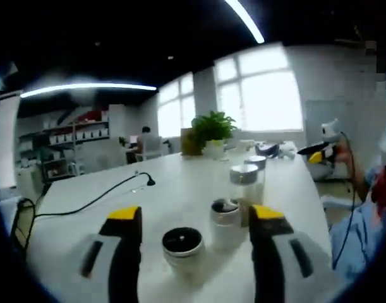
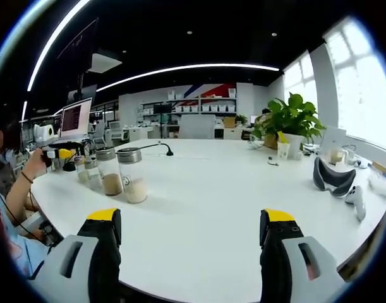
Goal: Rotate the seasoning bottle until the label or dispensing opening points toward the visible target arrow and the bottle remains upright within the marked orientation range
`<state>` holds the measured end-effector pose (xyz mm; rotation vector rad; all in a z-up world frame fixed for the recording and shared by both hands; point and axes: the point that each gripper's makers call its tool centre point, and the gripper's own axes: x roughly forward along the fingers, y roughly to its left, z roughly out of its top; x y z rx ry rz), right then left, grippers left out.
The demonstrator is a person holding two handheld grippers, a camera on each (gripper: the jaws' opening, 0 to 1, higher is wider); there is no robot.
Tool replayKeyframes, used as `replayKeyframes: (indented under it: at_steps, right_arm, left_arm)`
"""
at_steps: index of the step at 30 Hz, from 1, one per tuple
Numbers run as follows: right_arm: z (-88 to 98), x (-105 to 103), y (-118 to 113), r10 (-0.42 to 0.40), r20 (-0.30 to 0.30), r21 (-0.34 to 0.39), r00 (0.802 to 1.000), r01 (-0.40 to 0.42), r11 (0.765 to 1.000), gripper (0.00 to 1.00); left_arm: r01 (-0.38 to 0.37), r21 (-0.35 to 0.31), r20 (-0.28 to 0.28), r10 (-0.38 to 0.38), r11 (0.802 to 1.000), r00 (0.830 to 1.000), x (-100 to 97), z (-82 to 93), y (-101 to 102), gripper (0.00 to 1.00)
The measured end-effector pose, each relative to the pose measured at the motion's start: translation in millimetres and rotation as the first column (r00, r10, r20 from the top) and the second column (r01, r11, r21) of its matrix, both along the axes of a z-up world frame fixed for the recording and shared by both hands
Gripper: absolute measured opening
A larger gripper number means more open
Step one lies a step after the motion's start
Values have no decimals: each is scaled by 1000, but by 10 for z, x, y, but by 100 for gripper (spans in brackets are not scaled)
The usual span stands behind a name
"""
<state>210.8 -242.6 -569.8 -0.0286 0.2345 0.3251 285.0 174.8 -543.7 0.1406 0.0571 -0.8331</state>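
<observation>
Several seasoning jars stand in a row on the white table (image 1: 180,183). In the left gripper view, a low white jar with a dark top (image 1: 182,243) is nearest, then a second white jar (image 1: 225,216), then a glass bottle with a metal lid (image 1: 244,182). My left gripper (image 1: 196,218) is open, its jaws wide on either side of the near jars and touching none. In the right gripper view, the glass bottles with pale powder (image 2: 132,177) and brown powder (image 2: 108,172) stand far left. My right gripper (image 2: 191,221) is open over bare table.
A potted plant (image 2: 292,120) and a gooseneck microphone with its cable (image 1: 145,181) are at the far side. A headset (image 2: 331,177) and a controller (image 2: 357,203) lie to the right. A laptop (image 2: 76,118) stands at the left, and a person's arm (image 2: 19,189) reaches in.
</observation>
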Motion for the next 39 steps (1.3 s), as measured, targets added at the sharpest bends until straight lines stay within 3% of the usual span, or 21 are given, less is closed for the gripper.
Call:
replayKeyframes:
  at_steps: [3,6,9,13,17,19,23,29,33,39]
  right_arm:
    - [-11,2,12,6,-3,2,1000,-6,1000,93]
    - [-9,-1,23,9,-3,-1,1000,-9,1000,93]
    - [1,-2,22,8,0,-3,1000,-8,1000,93]
    - [-3,-1,34,10,-2,-3,1000,-10,1000,93]
    - [-2,0,40,12,-2,-3,1000,-12,1000,93]
    - [-1,-2,37,12,-2,-4,1000,-12,1000,93]
    - [2,-1,26,8,-1,-3,1000,-8,1000,93]
    - [-5,-3,37,12,-3,-2,1000,-12,1000,93]
    - [-6,-4,19,4,-4,-1,1000,-4,1000,93]
    - [-15,-5,26,9,-7,-1,1000,-9,1000,93]
  left_arm:
    - [93,34,8,-93,995,996,-8,-103,20,77]
    - [150,-10,4,-149,989,989,-7,-111,15,81]
    - [212,-12,6,-212,977,977,-13,-139,3,83]
    - [275,7,-10,-275,962,962,18,-220,-27,91]
    - [363,-3,-34,-363,932,931,-6,-270,-88,93]
    - [378,0,-39,-377,926,925,17,-285,-96,93]
    - [420,-37,-38,-421,907,906,-37,-263,-157,80]
    - [425,-65,-46,-428,903,903,9,-282,-108,58]
    - [426,-101,-54,-432,899,900,20,-258,-87,52]
    - [436,-86,-76,-442,896,894,12,-297,-110,46]
